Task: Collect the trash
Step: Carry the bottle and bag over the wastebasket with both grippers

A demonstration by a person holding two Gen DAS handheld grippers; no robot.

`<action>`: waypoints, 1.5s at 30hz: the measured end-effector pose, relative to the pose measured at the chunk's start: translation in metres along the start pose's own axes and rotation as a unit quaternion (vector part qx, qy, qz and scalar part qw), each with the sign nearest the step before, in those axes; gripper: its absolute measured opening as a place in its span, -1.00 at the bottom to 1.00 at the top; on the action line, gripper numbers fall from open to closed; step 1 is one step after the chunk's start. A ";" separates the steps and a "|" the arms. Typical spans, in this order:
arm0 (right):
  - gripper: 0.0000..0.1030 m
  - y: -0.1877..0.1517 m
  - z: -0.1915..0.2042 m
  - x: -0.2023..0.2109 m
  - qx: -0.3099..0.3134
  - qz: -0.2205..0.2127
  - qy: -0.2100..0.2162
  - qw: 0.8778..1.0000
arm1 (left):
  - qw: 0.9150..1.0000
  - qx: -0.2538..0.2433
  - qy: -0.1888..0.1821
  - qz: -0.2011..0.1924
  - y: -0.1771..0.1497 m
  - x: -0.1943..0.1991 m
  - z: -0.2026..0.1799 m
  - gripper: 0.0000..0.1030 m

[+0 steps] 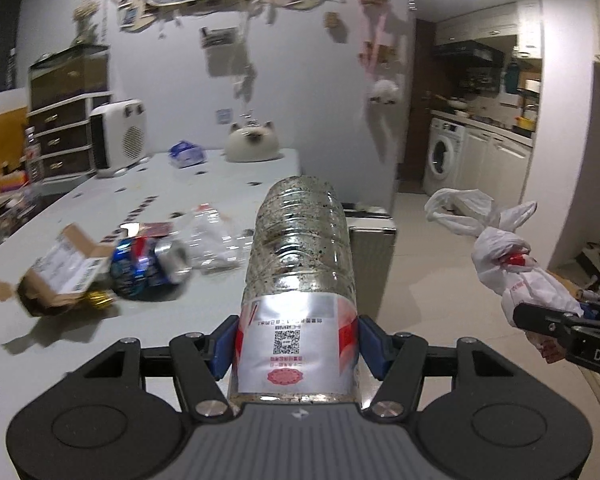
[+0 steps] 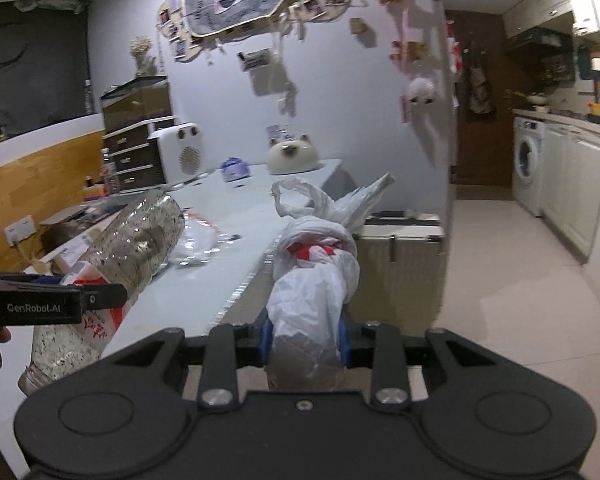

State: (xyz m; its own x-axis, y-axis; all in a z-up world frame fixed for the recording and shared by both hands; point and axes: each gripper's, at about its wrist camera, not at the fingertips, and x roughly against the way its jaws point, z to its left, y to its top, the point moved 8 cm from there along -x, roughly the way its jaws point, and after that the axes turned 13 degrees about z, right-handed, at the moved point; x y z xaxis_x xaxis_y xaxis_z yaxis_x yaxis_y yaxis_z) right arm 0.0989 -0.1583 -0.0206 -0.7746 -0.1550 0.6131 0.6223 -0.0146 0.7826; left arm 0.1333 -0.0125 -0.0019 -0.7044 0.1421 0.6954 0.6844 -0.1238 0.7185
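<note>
The bottle [image 1: 300, 248] is clear plastic, shiny and bumpy, with a smooth paper label. The white bag [image 2: 316, 280] is thin crinkly plastic. The table [image 1: 100, 208] looks smooth and glossy (its cardboard box [image 1: 60, 268] is dull). The can [image 1: 148, 264] is shiny metal.

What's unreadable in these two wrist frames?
- Plastic bottle cap end: left wrist view, hidden behind the left gripper body.
- Tied plastic bag contents: right wrist view, wrapped; only red shows through.
- Cardboard box label: left wrist view, motion-blurred.
</note>
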 end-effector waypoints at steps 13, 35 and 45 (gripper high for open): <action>-0.37 -0.046 -0.097 -0.005 -0.058 0.030 -0.058 0.996 | 0.997 -0.028 -0.062 0.029 -0.014 -0.060 -0.105 0.21; -0.37 -0.184 -0.187 -0.188 -0.155 0.222 -0.053 0.961 | 0.957 0.013 -0.098 0.274 -0.133 -0.333 -0.166 0.21; -0.37 -0.260 -0.203 -0.305 -0.181 0.308 -0.031 0.934 | 0.915 0.082 -0.092 0.384 -0.201 -0.466 -0.145 0.21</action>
State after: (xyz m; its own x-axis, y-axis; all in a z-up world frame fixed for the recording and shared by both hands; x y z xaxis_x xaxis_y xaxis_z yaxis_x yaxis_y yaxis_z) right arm 0.1962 -0.3078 -0.4328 -0.2563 -0.1869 0.9484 0.9403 -0.2757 0.1998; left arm 0.2964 -0.1966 -0.4690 0.0285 0.2395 0.9705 0.9940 -0.1097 -0.0021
